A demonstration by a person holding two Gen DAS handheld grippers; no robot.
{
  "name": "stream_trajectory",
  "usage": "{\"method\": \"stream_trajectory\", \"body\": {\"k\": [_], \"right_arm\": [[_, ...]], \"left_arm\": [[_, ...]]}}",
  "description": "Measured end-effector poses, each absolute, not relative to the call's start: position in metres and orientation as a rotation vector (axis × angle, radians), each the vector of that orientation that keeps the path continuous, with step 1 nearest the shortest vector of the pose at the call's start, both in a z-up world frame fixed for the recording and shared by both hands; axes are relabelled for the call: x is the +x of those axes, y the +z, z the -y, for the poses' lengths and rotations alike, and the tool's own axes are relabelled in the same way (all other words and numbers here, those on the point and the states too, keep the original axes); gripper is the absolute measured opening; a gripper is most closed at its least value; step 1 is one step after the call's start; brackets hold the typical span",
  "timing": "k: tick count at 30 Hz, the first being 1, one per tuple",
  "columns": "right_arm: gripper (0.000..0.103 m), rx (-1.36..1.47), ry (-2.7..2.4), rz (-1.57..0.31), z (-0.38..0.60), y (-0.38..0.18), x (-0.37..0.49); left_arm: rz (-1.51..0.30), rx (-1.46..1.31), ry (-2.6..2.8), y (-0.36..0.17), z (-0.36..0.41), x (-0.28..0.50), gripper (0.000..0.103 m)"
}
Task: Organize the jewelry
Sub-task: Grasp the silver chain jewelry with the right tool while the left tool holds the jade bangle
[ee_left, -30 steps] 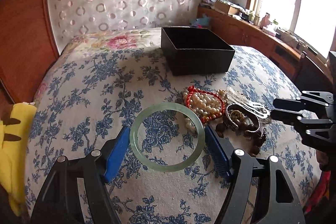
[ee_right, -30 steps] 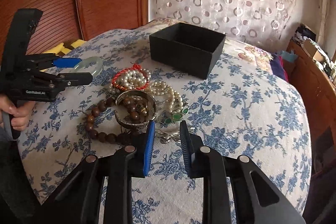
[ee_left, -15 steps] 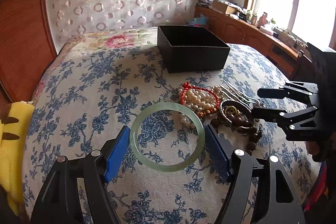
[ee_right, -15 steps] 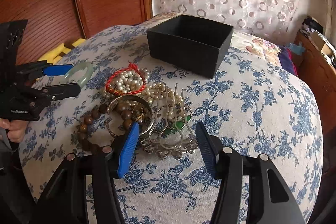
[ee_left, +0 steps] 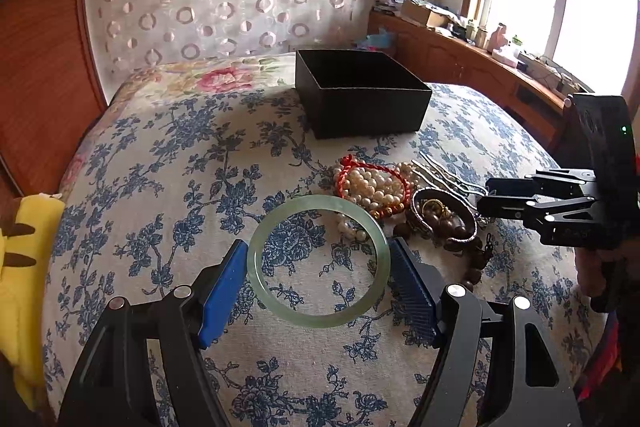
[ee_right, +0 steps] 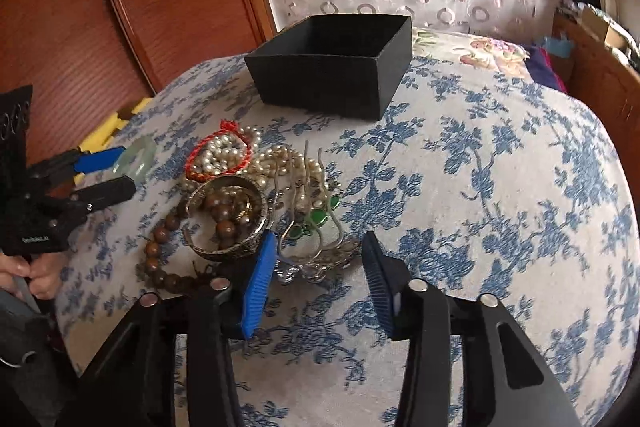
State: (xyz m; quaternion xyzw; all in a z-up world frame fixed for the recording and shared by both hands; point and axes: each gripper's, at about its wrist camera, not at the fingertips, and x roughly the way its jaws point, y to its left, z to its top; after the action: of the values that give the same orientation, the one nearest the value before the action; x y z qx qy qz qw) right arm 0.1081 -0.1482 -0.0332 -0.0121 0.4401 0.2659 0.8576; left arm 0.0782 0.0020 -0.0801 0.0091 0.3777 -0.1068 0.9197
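Bangle gripped, box empty.
Left gripper (ee_left: 318, 281) clamps the bangle (ee_left: 318, 261) near the pile (ee_right: 244, 195); right gripper (ee_right: 318, 279), jaws apart, straddles the hairpin (ee_right: 316, 227). The far box (ee_left: 360, 95) looks empty: sorting barely begun.

The bangle (ee_left: 318, 261) looks like smooth, glossy, translucent pale-green stone. The fingers (ee_left: 224, 285) carry ribbed blue pads on matt black plastic frames. The bed (ee_right: 500, 187) is covered in matt woven cloth with a blue floral print. The box (ee_right: 320, 89) is matt black card. The beads (ee_right: 162, 227) look like polished brown wood, the pearls (ee_left: 370, 185) glossy, the hairpin (ee_right: 310, 179) shiny metal.
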Motion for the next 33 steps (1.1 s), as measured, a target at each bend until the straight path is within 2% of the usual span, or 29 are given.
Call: {"method": "stream_trajectory", "body": {"k": [2,4,8,10,20,23,24,25,27,28,33], "right_arm": [[0.042,-0.009,0.557,-0.927,0.149,-0.032,0.108],[0.023,0.010,0.536,-0.921,0.154,-0.030,0.108],[0.011,0.024,0.540,-0.906,0.157,-0.023,0.106],[0.000,0.016,0.541,-0.896,0.155,-0.020,0.104],[0.000,-0.120,0.551,-0.823,0.134,-0.001,0.091],[0.003,-0.160,0.564,-0.817,0.127,-0.002,0.090],[0.014,-0.178,0.563,-0.815,0.125,-0.002,0.089],[0.031,-0.197,0.566,-0.815,0.123,-0.003,0.088],[0.047,-0.229,0.569,-0.815,0.121,-0.006,0.081],[0.050,-0.241,0.570,-0.818,0.120,-0.008,0.077],[0.050,-0.280,0.585,-0.849,0.117,-0.020,0.065]], "left_arm": [[-0.776,0.019,-0.219,-0.080,-0.002,0.078,0.069],[-0.774,0.016,-0.218,-0.080,-0.002,0.077,0.069],[-0.771,0.016,-0.218,-0.078,-0.001,0.077,0.069],[-0.768,0.017,-0.219,-0.076,-0.002,0.076,0.069],[-0.761,0.022,-0.221,-0.071,-0.001,0.076,0.069],[-0.761,0.021,-0.221,-0.071,-0.001,0.076,0.069],[-0.762,0.020,-0.222,-0.071,-0.001,0.076,0.069],[-0.762,0.020,-0.222,-0.070,-0.001,0.076,0.069],[-0.763,0.020,-0.222,-0.071,-0.001,0.076,0.069],[-0.763,0.019,-0.222,-0.070,-0.001,0.076,0.069],[-0.767,0.016,-0.221,-0.072,-0.002,0.077,0.069]]}}
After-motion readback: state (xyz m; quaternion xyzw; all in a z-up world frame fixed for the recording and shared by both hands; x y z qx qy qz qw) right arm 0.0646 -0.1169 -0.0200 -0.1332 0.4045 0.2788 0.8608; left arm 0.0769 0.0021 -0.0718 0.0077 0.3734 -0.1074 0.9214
